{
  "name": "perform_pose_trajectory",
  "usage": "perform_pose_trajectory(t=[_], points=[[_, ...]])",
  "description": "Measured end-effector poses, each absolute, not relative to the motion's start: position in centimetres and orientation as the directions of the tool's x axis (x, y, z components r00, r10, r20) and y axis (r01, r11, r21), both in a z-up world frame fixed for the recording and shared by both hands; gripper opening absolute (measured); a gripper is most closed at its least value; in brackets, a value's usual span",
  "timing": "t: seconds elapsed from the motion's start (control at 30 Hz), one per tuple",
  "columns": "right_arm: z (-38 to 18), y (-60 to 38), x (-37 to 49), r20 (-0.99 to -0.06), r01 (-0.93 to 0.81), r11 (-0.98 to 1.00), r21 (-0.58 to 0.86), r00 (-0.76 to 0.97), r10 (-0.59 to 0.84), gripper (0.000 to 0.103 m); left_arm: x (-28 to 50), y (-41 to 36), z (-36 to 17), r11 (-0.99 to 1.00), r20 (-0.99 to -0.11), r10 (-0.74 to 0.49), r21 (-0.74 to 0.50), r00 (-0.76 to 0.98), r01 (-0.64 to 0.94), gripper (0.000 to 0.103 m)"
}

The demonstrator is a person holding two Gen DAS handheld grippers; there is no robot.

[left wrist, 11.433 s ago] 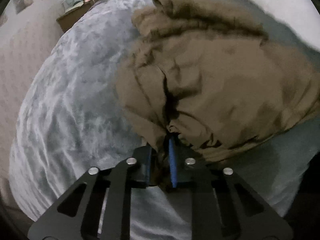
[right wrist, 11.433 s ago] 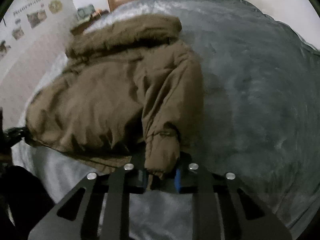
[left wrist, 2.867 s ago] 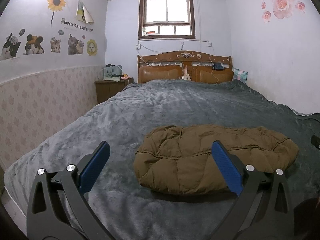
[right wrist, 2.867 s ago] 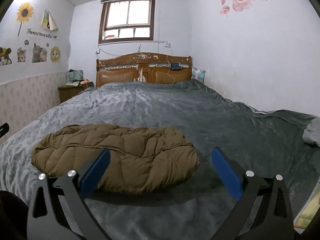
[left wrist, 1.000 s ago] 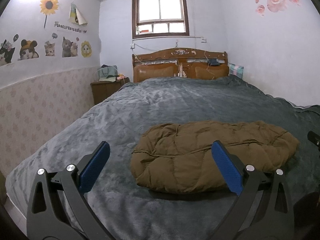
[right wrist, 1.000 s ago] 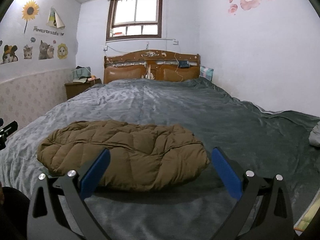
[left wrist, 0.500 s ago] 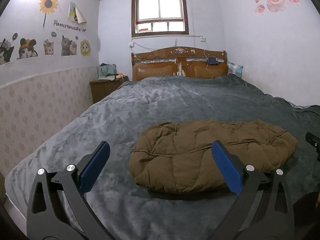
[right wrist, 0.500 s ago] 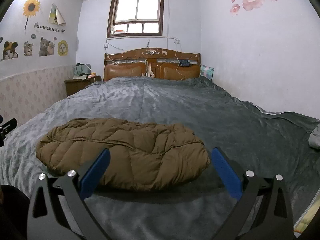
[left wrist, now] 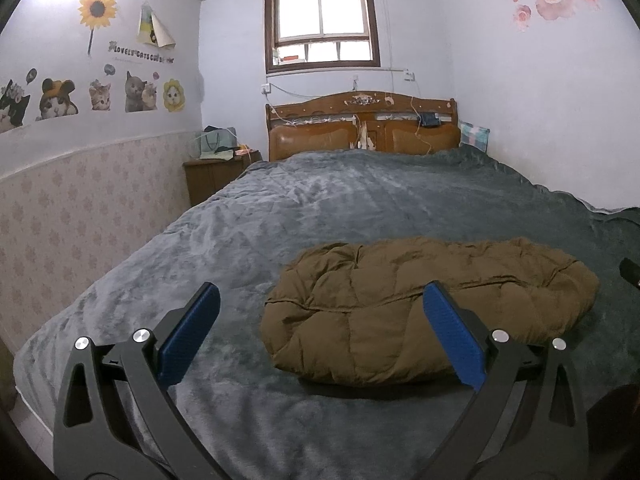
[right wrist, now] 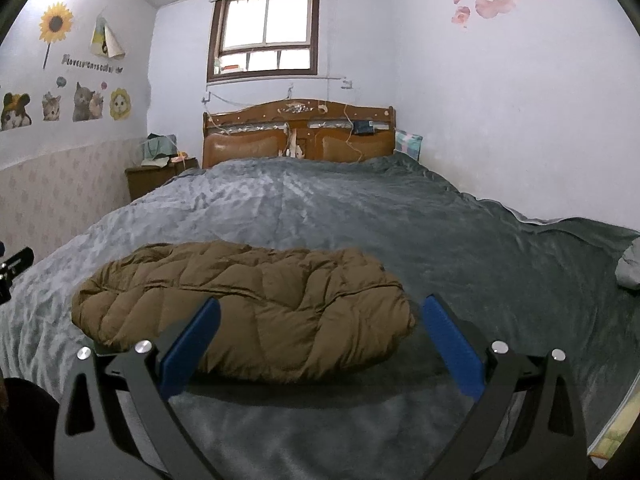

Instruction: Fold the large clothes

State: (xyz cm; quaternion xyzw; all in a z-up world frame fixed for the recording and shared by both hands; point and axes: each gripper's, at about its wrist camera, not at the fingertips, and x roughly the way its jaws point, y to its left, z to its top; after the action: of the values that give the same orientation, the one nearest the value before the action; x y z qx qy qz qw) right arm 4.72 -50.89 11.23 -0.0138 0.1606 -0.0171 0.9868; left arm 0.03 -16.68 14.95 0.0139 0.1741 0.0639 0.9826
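A brown quilted down jacket (left wrist: 424, 304) lies folded into a compact oval bundle on the grey blanket of the bed (left wrist: 340, 208). It also shows in the right wrist view (right wrist: 248, 304). My left gripper (left wrist: 320, 300) is open and empty, held back from the bundle's near left end. My right gripper (right wrist: 320, 308) is open and empty, held back from the bundle's near right end. Neither gripper touches the jacket.
A wooden headboard (left wrist: 360, 128) stands at the bed's far end, and a nightstand (left wrist: 214, 178) with bags at the far left. Walls run along both sides. A grey cloth (right wrist: 628, 264) lies at the bed's right edge.
Both grippers have stayed open and shifted only slightly. Earlier they were shut on the jacket; since then they let go and drew back from the folded bundle.
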Motion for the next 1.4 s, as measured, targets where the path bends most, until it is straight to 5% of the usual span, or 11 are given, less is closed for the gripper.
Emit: perform_pose_trajectory(t=[1.1, 1.4], points=[[11.1, -51.0, 4.5, -0.313, 0.03, 0.999, -0.041, 0.949, -0.041, 0.101, -1.2, -15.4, 15.2, 0.994, -0.301, 0.1, -0.011, 0.948, -0.109, 0.1], [11.1, -51.0, 4.6, -0.311, 0.03, 0.999, -0.041, 0.95, -0.041, 0.101, -1.6, -17.2, 15.2, 0.985, -0.277, 0.171, 0.075, 0.946, -0.156, 0.1]])
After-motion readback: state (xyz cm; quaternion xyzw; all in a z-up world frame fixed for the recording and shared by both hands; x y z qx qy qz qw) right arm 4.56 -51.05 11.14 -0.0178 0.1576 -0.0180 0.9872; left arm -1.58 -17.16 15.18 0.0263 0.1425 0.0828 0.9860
